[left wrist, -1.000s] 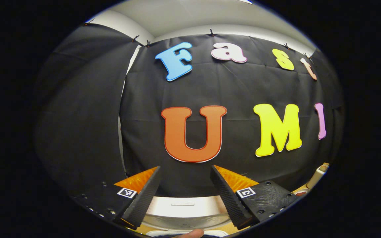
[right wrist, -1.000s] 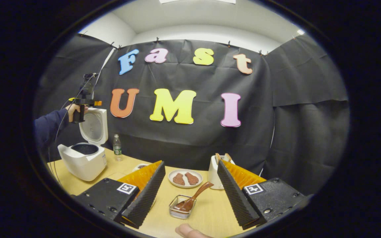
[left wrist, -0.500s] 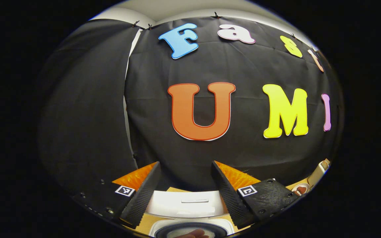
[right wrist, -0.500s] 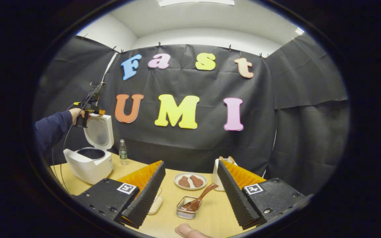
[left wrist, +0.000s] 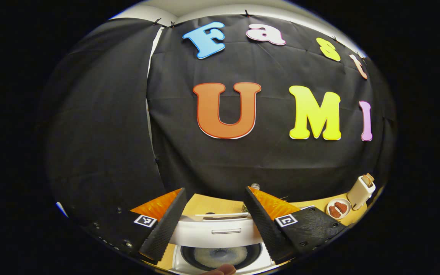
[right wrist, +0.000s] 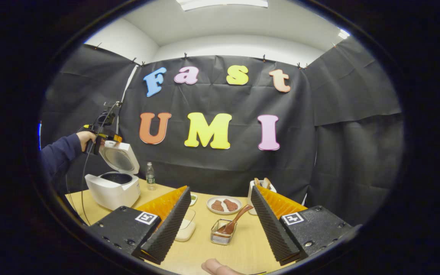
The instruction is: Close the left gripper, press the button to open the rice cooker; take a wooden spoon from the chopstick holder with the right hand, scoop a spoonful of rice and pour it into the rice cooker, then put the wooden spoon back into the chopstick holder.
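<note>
right gripper view: the right gripper [right wrist: 215, 214] is held above the near end of the table [right wrist: 250, 244], its jaws wide apart with nothing between them. framed in the gap stands the chopstick holder [right wrist: 223, 233], a small wire basket, with the wooden spoon [right wrist: 236, 222] in it, bowl down and handle leaning up to the right. a clear container of rice [right wrist: 186, 228] sits just left of the holder, partly behind the left finger. beyond lie a plate [right wrist: 224, 204] with two brown pieces and a white toaster [right wrist: 257, 190].

at the far left of the table the rice cooker [right wrist: 114, 187] stands with its lid [right wrist: 120, 157] raised and tilted. the left gripper [right wrist: 107, 136], held by a hand [right wrist: 86, 138] in a dark sleeve, is at the lid's upper edge; contact cannot be judged. a water bottle [right wrist: 151, 176] stands just right of the cooker.

left gripper view: the left gripper [left wrist: 213, 214] has its jaws well apart, grasping nothing. the lid's edge [left wrist: 217, 231] lies between the fingers, and the cooker's inner pot [left wrist: 220, 256] is below it.
</note>
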`<state>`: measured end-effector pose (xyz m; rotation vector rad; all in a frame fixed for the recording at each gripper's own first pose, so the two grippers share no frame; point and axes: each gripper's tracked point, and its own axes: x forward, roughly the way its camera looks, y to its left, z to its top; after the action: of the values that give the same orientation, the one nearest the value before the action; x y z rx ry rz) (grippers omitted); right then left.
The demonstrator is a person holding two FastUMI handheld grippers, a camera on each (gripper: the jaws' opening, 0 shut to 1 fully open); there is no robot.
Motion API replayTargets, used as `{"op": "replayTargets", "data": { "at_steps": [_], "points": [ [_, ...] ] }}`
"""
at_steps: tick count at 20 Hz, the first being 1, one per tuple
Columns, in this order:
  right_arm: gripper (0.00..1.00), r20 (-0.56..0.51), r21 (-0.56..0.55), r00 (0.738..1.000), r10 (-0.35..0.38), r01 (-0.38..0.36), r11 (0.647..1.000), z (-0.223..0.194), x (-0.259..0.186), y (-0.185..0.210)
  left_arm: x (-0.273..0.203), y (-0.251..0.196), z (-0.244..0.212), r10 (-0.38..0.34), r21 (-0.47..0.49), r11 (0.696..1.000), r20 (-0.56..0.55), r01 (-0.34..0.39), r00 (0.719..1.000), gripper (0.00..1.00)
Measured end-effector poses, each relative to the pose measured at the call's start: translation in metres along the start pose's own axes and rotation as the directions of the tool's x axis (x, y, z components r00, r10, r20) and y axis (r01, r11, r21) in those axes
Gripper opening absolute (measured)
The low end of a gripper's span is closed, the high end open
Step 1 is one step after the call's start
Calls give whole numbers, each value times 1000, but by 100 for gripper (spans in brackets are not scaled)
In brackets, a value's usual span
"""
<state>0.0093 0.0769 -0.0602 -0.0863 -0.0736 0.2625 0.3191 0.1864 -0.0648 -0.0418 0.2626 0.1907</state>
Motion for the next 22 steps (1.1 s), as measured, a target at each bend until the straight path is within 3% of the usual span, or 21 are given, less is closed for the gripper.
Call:
{"op": "replayTargets", "data": {
  "at_steps": [7, 13, 22],
  "points": [
    [100, -30, -9, 999, 23, -23, 1000, -16, -45, 19, -58, -15, -89, -46, -6, 999, -140, 46, 989, 95],
    [100, -38, -28, 999, 23, -25, 999, -35, -77, 26, -75, -14, -124, -43, 12, 999, -125, 45, 991, 96],
    [100, -40, -7, 999, 2, -2, 1000, -50, -98, 31, -82, -15, -161, -45, 25, 998, -187, 50, 981, 97]
  ]
}}
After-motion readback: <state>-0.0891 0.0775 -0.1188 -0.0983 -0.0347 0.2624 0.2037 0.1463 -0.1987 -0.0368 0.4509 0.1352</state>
